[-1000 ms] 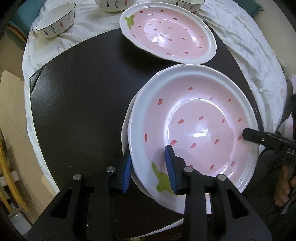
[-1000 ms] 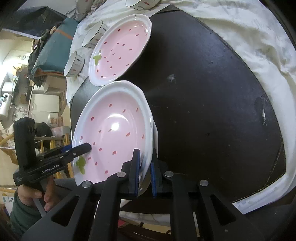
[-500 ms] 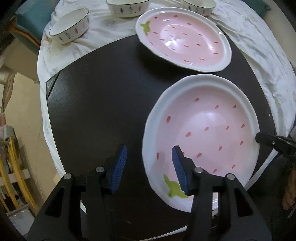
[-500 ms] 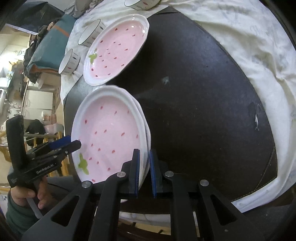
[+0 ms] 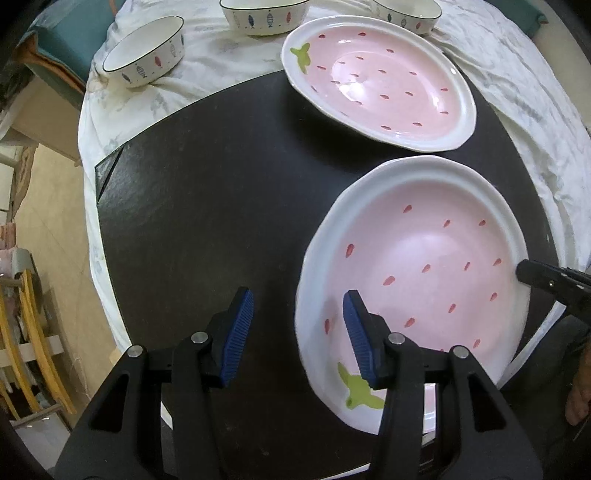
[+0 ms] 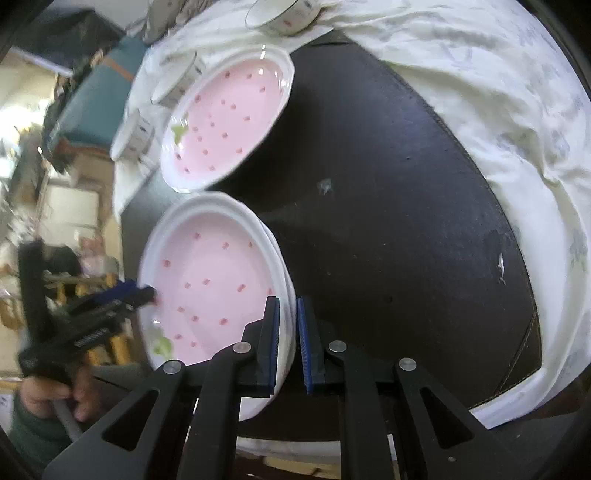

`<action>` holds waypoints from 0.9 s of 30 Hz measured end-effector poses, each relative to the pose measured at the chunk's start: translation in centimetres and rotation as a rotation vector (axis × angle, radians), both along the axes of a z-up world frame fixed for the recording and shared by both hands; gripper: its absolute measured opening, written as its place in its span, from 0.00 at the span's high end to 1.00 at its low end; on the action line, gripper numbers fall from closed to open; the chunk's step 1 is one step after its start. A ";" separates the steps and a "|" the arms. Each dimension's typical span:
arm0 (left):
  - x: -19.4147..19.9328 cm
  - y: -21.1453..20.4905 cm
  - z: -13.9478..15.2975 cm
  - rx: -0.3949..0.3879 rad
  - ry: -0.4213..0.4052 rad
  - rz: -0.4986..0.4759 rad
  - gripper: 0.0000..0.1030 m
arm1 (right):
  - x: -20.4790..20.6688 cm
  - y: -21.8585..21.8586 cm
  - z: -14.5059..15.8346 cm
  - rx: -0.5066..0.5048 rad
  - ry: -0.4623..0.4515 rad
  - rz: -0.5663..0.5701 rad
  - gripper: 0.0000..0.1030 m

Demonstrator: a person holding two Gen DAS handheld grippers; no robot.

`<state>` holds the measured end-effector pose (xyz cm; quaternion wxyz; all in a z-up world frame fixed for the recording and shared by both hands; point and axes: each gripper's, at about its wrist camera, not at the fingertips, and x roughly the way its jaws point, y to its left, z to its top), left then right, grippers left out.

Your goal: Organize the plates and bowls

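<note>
A pink strawberry plate [image 5: 424,273] lies on top of another one, stacked on the black mat [image 5: 221,206] near the front edge. My left gripper [image 5: 297,338] is open, above the stack's left rim, holding nothing. My right gripper [image 6: 287,345] is shut on the right rim of the stacked plates [image 6: 214,280]; its fingers [image 5: 532,275] show at the right in the left wrist view. A second pink strawberry plate [image 5: 376,77] lies alone farther back and also shows in the right wrist view [image 6: 229,122].
Three white bowls with fish marks [image 5: 144,62] [image 5: 264,14] [image 5: 408,13] stand on the white cloth [image 5: 535,92] at the back. The cloth also covers the table's right side [image 6: 498,92]. The table edge lies just below my grippers.
My left gripper has let go of the stack's rim, opened wide and drawn back up and to the left. My right gripper has stayed shut on the rim and moved a little.
</note>
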<state>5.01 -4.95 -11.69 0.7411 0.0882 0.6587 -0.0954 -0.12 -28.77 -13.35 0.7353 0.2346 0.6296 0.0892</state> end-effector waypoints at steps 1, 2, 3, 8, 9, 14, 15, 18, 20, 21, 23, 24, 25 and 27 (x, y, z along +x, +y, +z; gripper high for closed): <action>-0.6 -0.2 0.4 -0.002 -0.010 0.004 0.54 | 0.0 0.1 0.0 -0.003 0.000 0.002 0.87; -0.5 -0.2 0.8 -0.008 -0.028 0.009 0.54 | 0.0 0.2 0.1 -0.012 -0.008 0.003 0.87; -0.6 0.1 1.3 -0.009 -0.048 0.016 0.54 | 0.0 0.1 0.4 -0.017 -0.022 -0.001 0.87; -0.1 0.8 2.7 -0.015 -0.123 0.053 0.54 | 0.1 -0.6 2.2 0.014 -0.109 -0.040 0.87; 0.1 0.9 3.1 -0.027 -0.137 0.065 0.54 | 0.1 -0.7 2.5 0.013 -0.126 -0.043 0.87; 1.1 1.5 4.5 -0.033 -0.216 0.113 0.54 | 0.4 -0.5 4.2 0.018 -0.208 -0.052 0.87; 1.2 1.7 4.8 -0.037 -0.231 0.129 0.54 | 0.5 -0.4 4.6 0.018 -0.224 -0.052 0.87; 1.2 2.3 5.4 -0.018 -0.269 0.162 0.54 | 0.8 -0.1 5.2 0.020 -0.254 -0.057 0.87; 1.2 2.4 5.9 0.001 -0.295 0.176 0.54 | 0.8 -0.2 5.7 0.052 -0.272 -0.070 0.87; 1.2 2.5 6.2 0.000 -0.304 0.178 0.54 | 0.7 -0.3 5.9 0.072 -0.284 -0.076 0.86; 1.0 2.8 6.9 0.004 -0.309 0.189 0.54 | 0.6 -0.6 6.6 0.108 -0.317 -0.089 0.84; 1.1 3.0 7.1 -0.002 -0.301 0.200 0.54 | 0.5 -0.6 7.0 0.111 -0.331 -0.092 0.77; 1.2 3.3 7.6 -0.032 -0.282 0.230 0.54 | 0.4 -0.8 7.4 0.113 -0.346 -0.096 0.59; 1.3 3.3 8.5 -0.077 -0.293 0.247 0.51 | 0.4 -1.1 8.5 0.119 -0.387 -0.118 0.23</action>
